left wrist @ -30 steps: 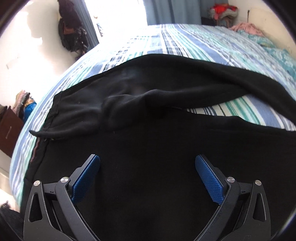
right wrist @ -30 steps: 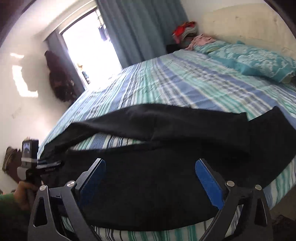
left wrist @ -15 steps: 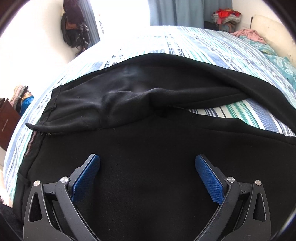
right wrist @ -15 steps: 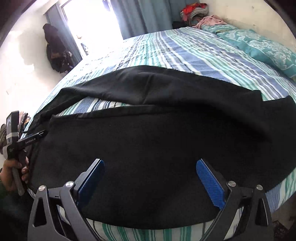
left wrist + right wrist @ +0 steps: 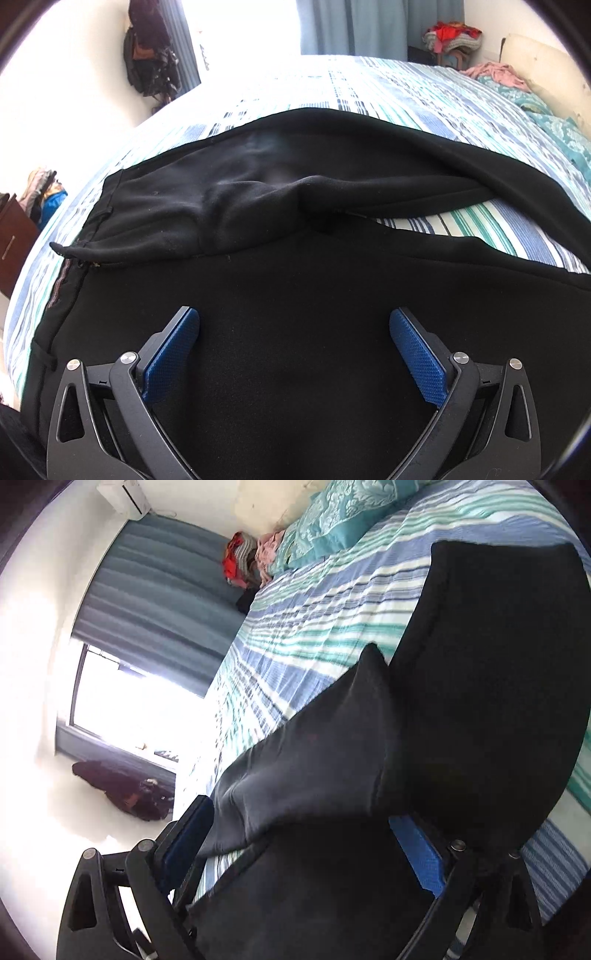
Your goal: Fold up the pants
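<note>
Black pants (image 5: 295, 295) lie spread on the striped bed (image 5: 388, 96), waistband at the left, the two legs parted with a strip of sheet between them. My left gripper (image 5: 294, 339) is open and empty, just above the near leg's upper part. In the right wrist view the camera is rolled on its side and low over the pants (image 5: 480, 701) near the leg ends. My right gripper (image 5: 301, 830) is open, and black cloth lies between its fingers; whether the pads touch it I cannot tell.
Teal pillows (image 5: 332, 520) lie at the head of the bed. A pile of clothes (image 5: 452, 35) sits beyond the bed by the curtain (image 5: 159, 602). A dark bag (image 5: 147, 62) hangs on the wall by the bright window.
My right gripper has rolled on its side and dropped close to the pants, with cloth now between its fingers. My left gripper has edged slightly forward over the pants.
</note>
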`<state>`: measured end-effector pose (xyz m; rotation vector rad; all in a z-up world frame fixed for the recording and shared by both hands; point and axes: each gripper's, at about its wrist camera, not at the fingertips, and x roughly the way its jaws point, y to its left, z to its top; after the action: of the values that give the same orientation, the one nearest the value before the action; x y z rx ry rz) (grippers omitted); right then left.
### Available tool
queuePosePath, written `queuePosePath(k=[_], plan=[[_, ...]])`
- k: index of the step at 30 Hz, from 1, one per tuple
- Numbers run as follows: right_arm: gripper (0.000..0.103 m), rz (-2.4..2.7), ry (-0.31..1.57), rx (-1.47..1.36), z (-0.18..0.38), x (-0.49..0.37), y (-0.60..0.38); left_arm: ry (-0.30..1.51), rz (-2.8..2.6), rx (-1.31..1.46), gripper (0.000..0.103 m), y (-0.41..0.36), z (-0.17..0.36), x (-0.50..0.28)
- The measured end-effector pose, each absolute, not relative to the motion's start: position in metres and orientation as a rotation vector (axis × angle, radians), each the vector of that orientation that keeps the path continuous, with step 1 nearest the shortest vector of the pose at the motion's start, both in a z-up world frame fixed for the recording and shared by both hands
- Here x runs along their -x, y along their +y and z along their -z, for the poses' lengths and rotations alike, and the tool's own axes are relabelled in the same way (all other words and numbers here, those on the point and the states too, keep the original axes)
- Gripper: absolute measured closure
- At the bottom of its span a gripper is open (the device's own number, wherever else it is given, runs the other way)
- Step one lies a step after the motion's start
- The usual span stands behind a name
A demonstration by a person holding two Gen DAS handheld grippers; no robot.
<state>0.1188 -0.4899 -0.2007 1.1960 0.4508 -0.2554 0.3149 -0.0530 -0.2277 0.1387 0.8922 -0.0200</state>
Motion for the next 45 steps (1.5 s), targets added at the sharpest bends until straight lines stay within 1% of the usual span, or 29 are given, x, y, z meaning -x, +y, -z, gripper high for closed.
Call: queuePosePath(k=[1, 2, 3, 4, 5, 7, 8, 11, 13, 15, 18, 20, 22, 24, 25, 26, 28, 31, 34, 36, 37, 39, 42, 43, 45], plan=[[0.014, 0.281, 0.434, -1.193, 0.199, -0.120, -0.493, 0.893, 0.017, -0.142, 0.000, -0.054, 0.228, -0.315], [0.023, 0.298, 0.434, -1.183, 0.197, -0.122, -0.497, 0.895, 0.015, -0.145, 0.000, -0.054, 0.227, -0.315], [0.057, 0.307, 0.455, -1.164, 0.195, -0.126, -0.501, 0.898, 0.012, -0.147, 0.000, -0.055, 0.227, -0.316], [0.088, 0.316, 0.493, -1.144, 0.195, -0.130, -0.503, 0.905, 0.010, -0.149, 0.000, -0.056, 0.226, -0.317], [0.091, 0.332, 0.524, -1.127, 0.194, -0.132, -0.504, 0.924, 0.005, -0.154, 0.000, -0.057, 0.224, -0.319], [0.095, 0.337, 0.525, -1.103, 0.189, -0.132, -0.503, 1.020, -0.003, -0.163, 0.001, -0.060, 0.215, -0.326], [0.095, 0.326, 0.513, -1.075, 0.182, -0.132, -0.502, 1.065, 0.023, -0.145, 0.001, -0.061, 0.207, -0.331], [0.095, 0.288, 0.451, -0.974, 0.154, -0.125, -0.498, 1.013, 0.140, 0.052, 0.001, -0.057, 0.165, -0.358], [0.095, 0.251, 0.415, -0.941, 0.138, -0.120, -0.496, 1.002, 0.152, 0.163, 0.001, -0.054, 0.148, -0.400], [0.095, 0.220, 0.385, -0.925, 0.124, -0.118, -0.495, 1.053, 0.147, 0.271, 0.001, -0.050, 0.153, -0.448], [0.095, 0.164, 0.344, -0.938, 0.108, -0.119, -0.490, 1.148, 0.071, 0.401, 0.001, -0.042, 0.179, -0.506], [0.095, 0.126, 0.320, -0.954, 0.097, -0.119, -0.489, 1.204, 0.035, 0.478, 0.001, -0.037, 0.197, -0.531], [0.095, 0.093, 0.302, -0.963, 0.086, -0.114, -0.491, 1.220, 0.023, 0.547, 0.001, -0.033, 0.208, -0.542], [0.095, 0.061, 0.284, -0.976, 0.077, -0.108, -0.495, 1.214, 0.020, 0.583, 0.009, -0.031, 0.212, -0.546], [0.095, 0.041, 0.275, -0.988, 0.073, -0.106, -0.499, 1.209, 0.026, 0.581, 0.045, -0.031, 0.212, -0.546], [0.095, 0.024, 0.271, -1.000, 0.067, -0.105, -0.503, 1.222, 0.046, 0.581, 0.097, -0.032, 0.213, -0.547], [0.095, 0.001, 0.289, -1.011, 0.063, -0.106, -0.511, 1.229, 0.070, 0.614, 0.098, -0.029, 0.205, -0.539], [0.095, 0.023, 0.371, -0.940, 0.059, -0.119, -0.529, 1.151, 0.144, 0.590, 0.098, -0.029, 0.156, -0.511], [0.095, 0.031, 0.418, -0.867, 0.049, -0.134, -0.554, 1.035, 0.210, 0.521, 0.097, -0.023, 0.097, -0.451], [0.095, 0.036, 0.441, -0.800, 0.037, -0.136, -0.567, 0.999, 0.218, 0.446, 0.095, -0.017, 0.081, -0.397], [0.095, 0.039, 0.471, -0.768, 0.036, -0.135, -0.573, 1.009, 0.208, 0.416, 0.093, -0.014, 0.086, -0.370], [0.095, 0.080, 0.561, -0.726, 0.051, -0.131, -0.584, 1.070, 0.186, 0.349, 0.093, -0.017, 0.116, -0.321], [0.095, 0.177, 0.765, -0.707, 0.107, -0.121, -0.597, 1.170, 0.144, 0.286, 0.094, -0.025, 0.175, -0.268], [0.095, 0.204, 0.828, -0.708, 0.127, -0.118, -0.600, 1.193, 0.142, 0.275, 0.094, -0.028, 0.187, -0.258], [0.095, 0.247, 0.926, -0.708, 0.158, -0.111, -0.604, 1.199, 0.149, 0.271, 0.095, -0.033, 0.192, -0.244]])
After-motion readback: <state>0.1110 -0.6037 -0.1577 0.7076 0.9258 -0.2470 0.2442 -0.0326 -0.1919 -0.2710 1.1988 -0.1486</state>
